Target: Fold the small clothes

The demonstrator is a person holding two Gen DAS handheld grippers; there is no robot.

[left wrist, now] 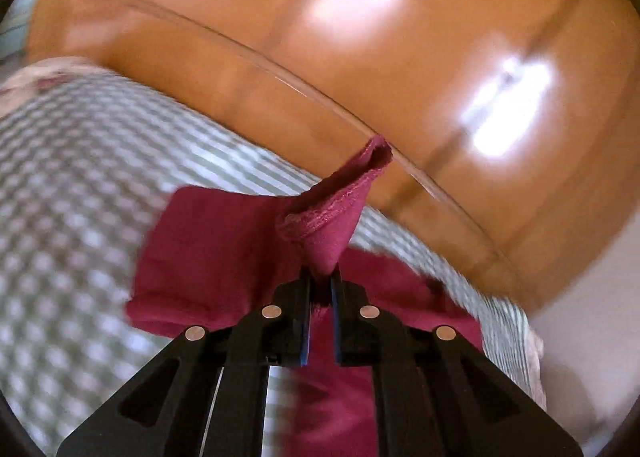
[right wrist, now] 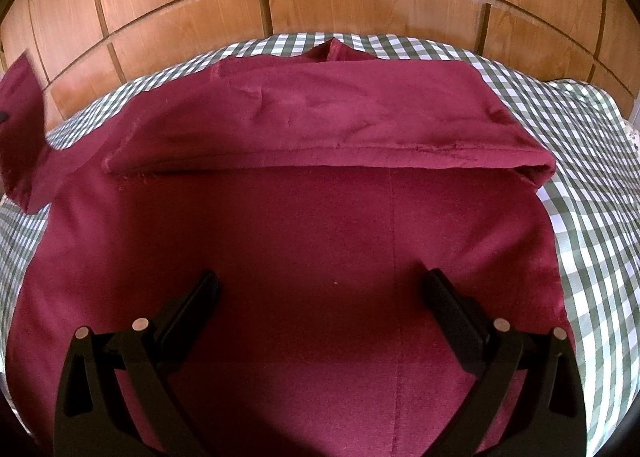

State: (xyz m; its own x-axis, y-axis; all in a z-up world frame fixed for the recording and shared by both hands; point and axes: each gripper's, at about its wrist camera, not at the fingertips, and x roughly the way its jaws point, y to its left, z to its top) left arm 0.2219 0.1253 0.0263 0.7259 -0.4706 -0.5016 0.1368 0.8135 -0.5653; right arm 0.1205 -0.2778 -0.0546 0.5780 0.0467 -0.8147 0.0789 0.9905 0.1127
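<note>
On the left, our left gripper pinches a lifted corner of the maroon garment (blurry view); rest lies on the checked cloth. Right gripper spread wide, holding nothing, hovering over the garment's middle, below its folded edge.

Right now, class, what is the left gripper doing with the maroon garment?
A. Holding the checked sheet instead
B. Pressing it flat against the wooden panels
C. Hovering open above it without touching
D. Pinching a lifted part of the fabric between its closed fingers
D: in the left wrist view, the left gripper is shut on a raised bunch of the maroon garment, above the checked sheet.
</note>
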